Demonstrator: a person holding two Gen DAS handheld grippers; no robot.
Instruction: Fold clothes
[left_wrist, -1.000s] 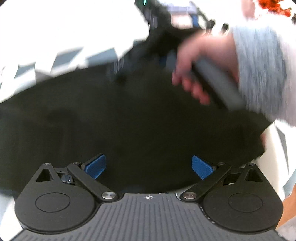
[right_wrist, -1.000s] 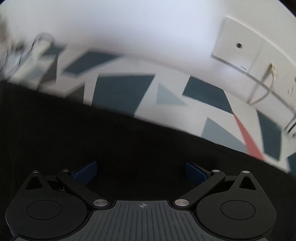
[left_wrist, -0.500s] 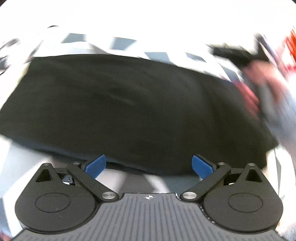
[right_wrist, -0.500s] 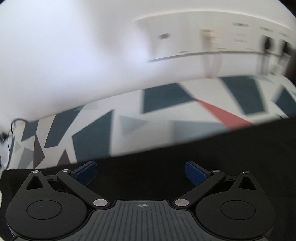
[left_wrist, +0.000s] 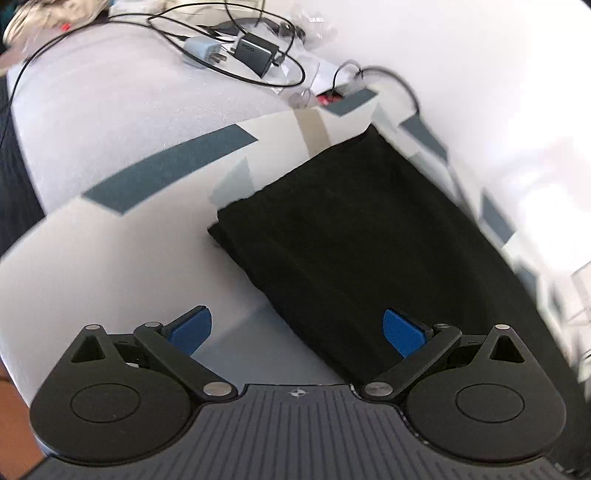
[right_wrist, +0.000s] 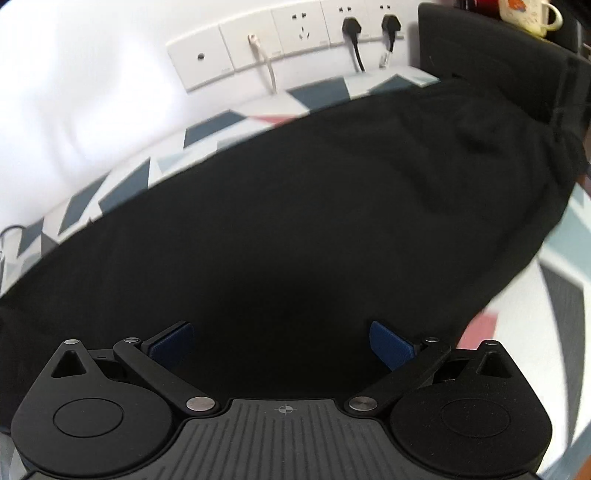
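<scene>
A black garment (left_wrist: 351, 236) is lying flat as a long folded strip on the patterned worktop (left_wrist: 110, 258), its long axis running from the near right toward the far corner by the cables (left_wrist: 236, 48). The left gripper (left_wrist: 295, 328) is being held released, jaws straddling the strip's left edge. The right gripper (right_wrist: 282, 341) is being held released over the cloth's middle (right_wrist: 295, 206), so it is judged nearer. The fabric is reading as matte, soft knit, slightly rumpled at the end near the wall sockets (right_wrist: 295, 33).
</scene>
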